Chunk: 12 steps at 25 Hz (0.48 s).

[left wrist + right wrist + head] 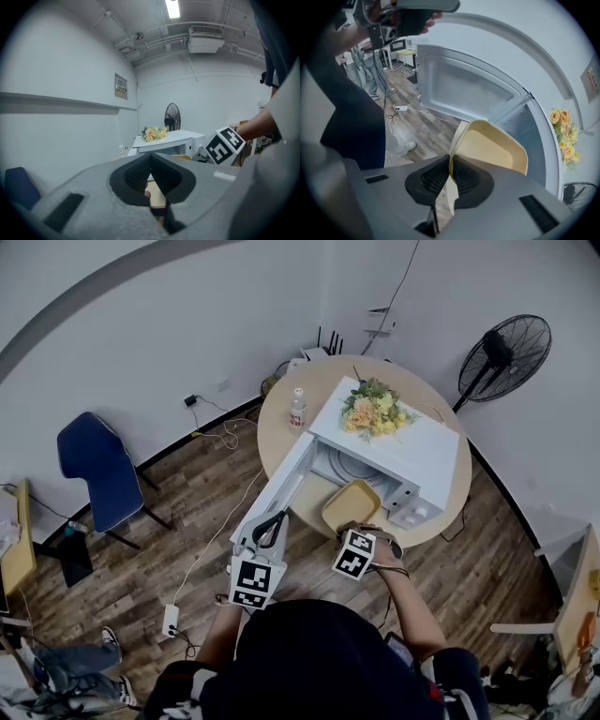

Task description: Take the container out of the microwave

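Observation:
A shallow pale yellow container (352,504) hangs just in front of the white microwave (412,442), over the table's near edge. The microwave door (281,488) stands swung open to the left. My right gripper (350,528) points steeply down and is shut on the container's near rim. In the right gripper view the rim (454,154) is pinched between the pads of that gripper (451,176), and the container (492,145) tilts away past the open door (464,89). My left gripper (272,524) hovers by the door's outer edge. Its pads meet, and this gripper (150,161) holds nothing.
A bunch of yellow flowers (375,409) lies on top of the microwave. A small bottle (297,411) stands on the round table (281,432). A standing fan (506,357) is at the back right, and a blue chair (98,470) at the left. Cables and a power strip (171,620) lie on the wooden floor.

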Each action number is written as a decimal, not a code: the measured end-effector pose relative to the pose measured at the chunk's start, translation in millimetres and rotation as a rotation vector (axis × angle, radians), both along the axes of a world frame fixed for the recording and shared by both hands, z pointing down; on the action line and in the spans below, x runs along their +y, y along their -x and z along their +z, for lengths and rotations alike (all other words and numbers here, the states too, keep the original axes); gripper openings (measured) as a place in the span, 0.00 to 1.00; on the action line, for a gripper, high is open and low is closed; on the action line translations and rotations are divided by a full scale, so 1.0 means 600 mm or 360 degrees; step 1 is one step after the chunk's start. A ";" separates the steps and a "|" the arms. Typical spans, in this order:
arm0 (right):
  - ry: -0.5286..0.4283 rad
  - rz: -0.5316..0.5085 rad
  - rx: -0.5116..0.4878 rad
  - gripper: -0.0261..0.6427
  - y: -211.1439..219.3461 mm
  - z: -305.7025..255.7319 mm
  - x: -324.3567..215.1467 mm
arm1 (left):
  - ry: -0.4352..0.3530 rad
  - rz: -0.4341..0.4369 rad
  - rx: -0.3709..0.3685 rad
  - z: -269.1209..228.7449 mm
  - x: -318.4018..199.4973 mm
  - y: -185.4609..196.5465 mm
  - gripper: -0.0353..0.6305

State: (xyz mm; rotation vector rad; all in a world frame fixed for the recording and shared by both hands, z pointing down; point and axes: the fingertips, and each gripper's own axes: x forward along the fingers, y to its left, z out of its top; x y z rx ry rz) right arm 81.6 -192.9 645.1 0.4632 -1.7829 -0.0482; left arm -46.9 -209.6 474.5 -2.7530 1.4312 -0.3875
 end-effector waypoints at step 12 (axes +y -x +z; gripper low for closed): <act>-0.0012 0.0009 0.0041 0.08 -0.009 -0.028 0.031 | -0.0076 -0.0003 0.0054 -0.028 0.001 0.000 0.07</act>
